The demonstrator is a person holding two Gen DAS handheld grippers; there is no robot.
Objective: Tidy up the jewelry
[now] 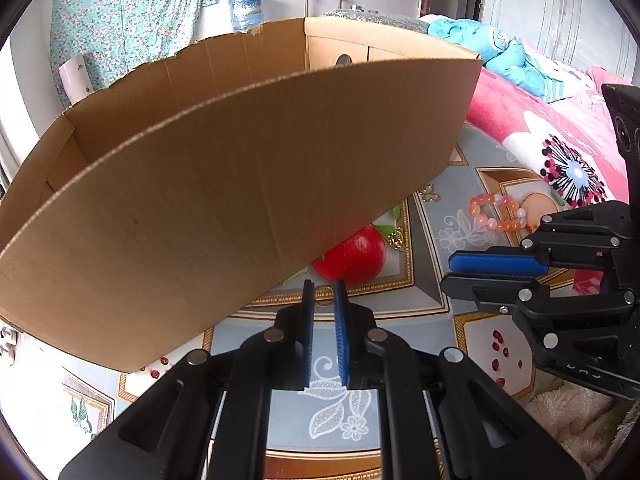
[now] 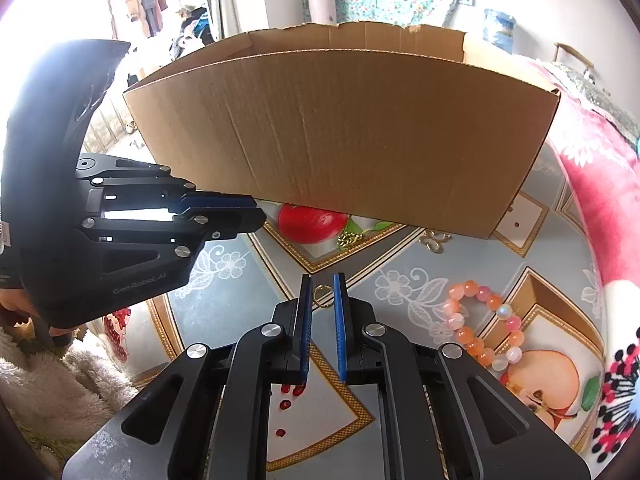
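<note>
My left claw [image 1: 323, 292] and right claw [image 2: 322, 286] are both clenched, nothing between their pads. A thin gold ring [image 2: 322, 297] lies on the table [image 2: 240, 304] just past the right claw's tips. The bead bracelet [image 2: 482, 326] sits at lower right of the right view. Beyond, gold earrings [image 2: 349, 238] lie beside the open box [image 2: 340, 132].

bracelet [image 2: 482, 326] — right of box [image 2: 340, 136]

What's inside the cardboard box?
Only the bare inner walls of the cardboard box show, with a torn back rim. Its floor and any contents are hidden behind the near wall in both views.
</note>
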